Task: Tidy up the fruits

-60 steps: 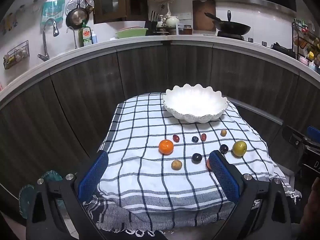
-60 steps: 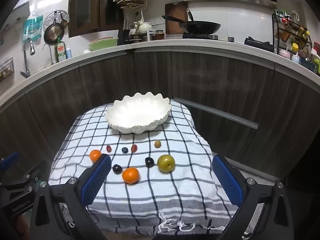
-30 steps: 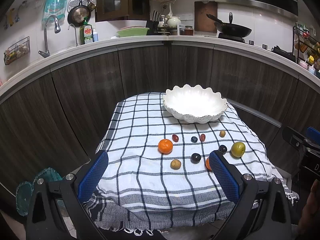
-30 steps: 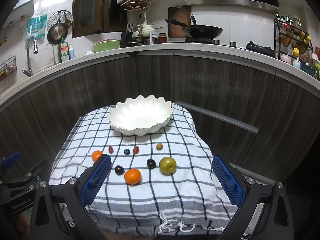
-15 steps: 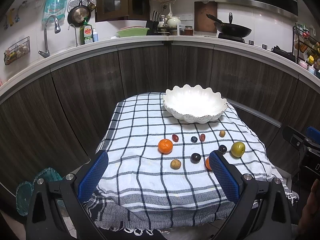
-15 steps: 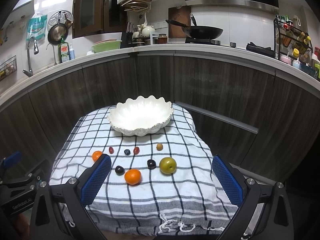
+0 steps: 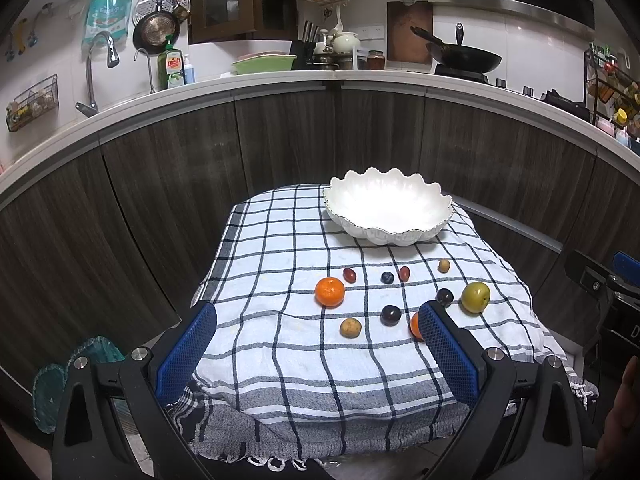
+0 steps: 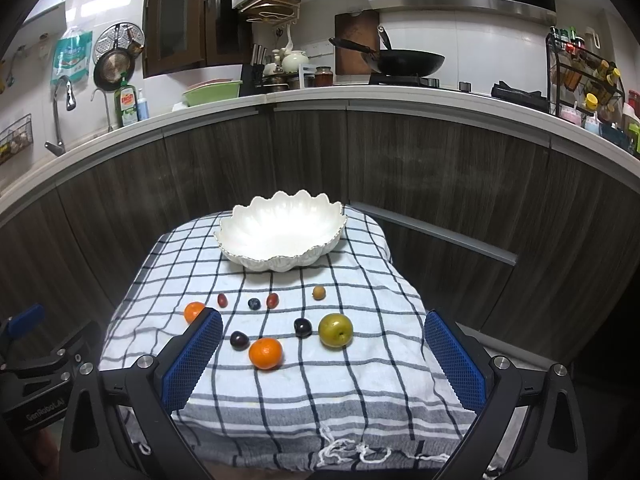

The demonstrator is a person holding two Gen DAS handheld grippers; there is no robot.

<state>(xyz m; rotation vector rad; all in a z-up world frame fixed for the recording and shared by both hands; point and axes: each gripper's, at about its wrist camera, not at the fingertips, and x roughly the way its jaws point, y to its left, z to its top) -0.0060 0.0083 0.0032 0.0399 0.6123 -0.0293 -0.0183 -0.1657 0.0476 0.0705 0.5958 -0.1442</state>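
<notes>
A white scalloped bowl [image 7: 387,216] [image 8: 282,232] stands empty at the far end of a small table under a checked cloth [image 7: 280,328]. Several fruits lie on the cloth in front of it: an orange [image 7: 329,291], a second orange [image 8: 265,353], a green apple [image 7: 475,297] [image 8: 335,330], dark plums [image 7: 390,315] [image 8: 303,327], a small brown fruit [image 7: 350,327], red grapes [image 7: 349,275] and a blueberry [image 7: 387,277]. My left gripper [image 7: 316,354] is open and empty, above the near edge of the table. My right gripper [image 8: 322,360] is open and empty too, held above the near edge.
Dark wood cabinet fronts [image 7: 280,140] curve around behind the table, under a white counter with a sink tap [image 7: 98,60], dish soap [image 7: 172,68] and a wok [image 8: 404,62]. A teal object [image 7: 68,372] lies on the floor at the left.
Both views have shifted only slightly, with the table a touch lower in frame. The fruits and bowl have not moved. Both grippers stay open.
</notes>
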